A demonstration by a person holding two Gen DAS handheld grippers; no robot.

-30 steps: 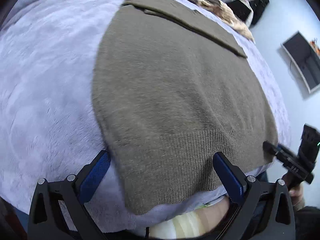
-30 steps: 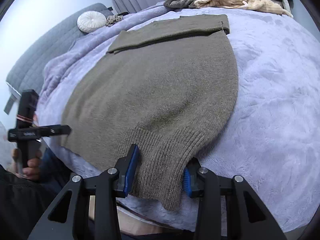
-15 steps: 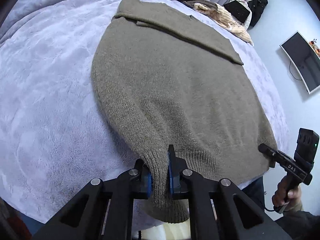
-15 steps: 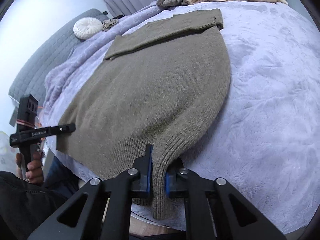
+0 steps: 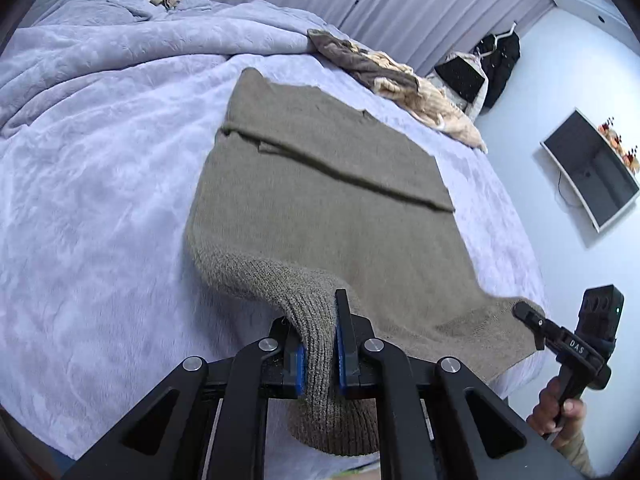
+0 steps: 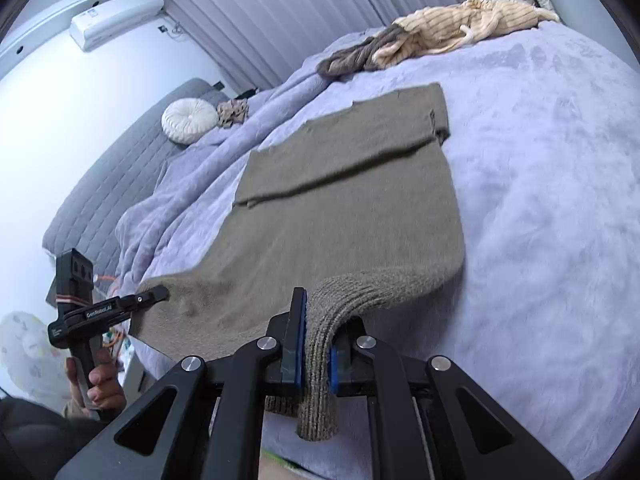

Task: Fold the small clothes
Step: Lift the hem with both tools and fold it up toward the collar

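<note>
An olive-brown knitted sweater (image 5: 320,204) lies flat on a lilac bed blanket (image 5: 100,184), its far end folded over into a band. My left gripper (image 5: 320,336) is shut on the ribbed hem at the near left corner, which hangs lifted off the blanket. In the right wrist view the same sweater (image 6: 348,208) is pinched at its near right hem corner by my right gripper (image 6: 316,340), also shut and raised. Each gripper shows in the other's view: the right gripper (image 5: 532,316) at the far hem corner and the left gripper (image 6: 152,294) likewise.
A pile of beige and grey clothes (image 5: 400,76) lies at the far edge of the bed. A round white cushion (image 6: 188,120) rests by the grey headboard (image 6: 112,176). A wall screen (image 5: 592,172) hangs on the right. Grey curtains (image 6: 280,12) close the back.
Both grippers closed on the near hem corners, then rose, lifting the ribbed hem off the blanket. The sweater's near edge now hangs stretched between them.
</note>
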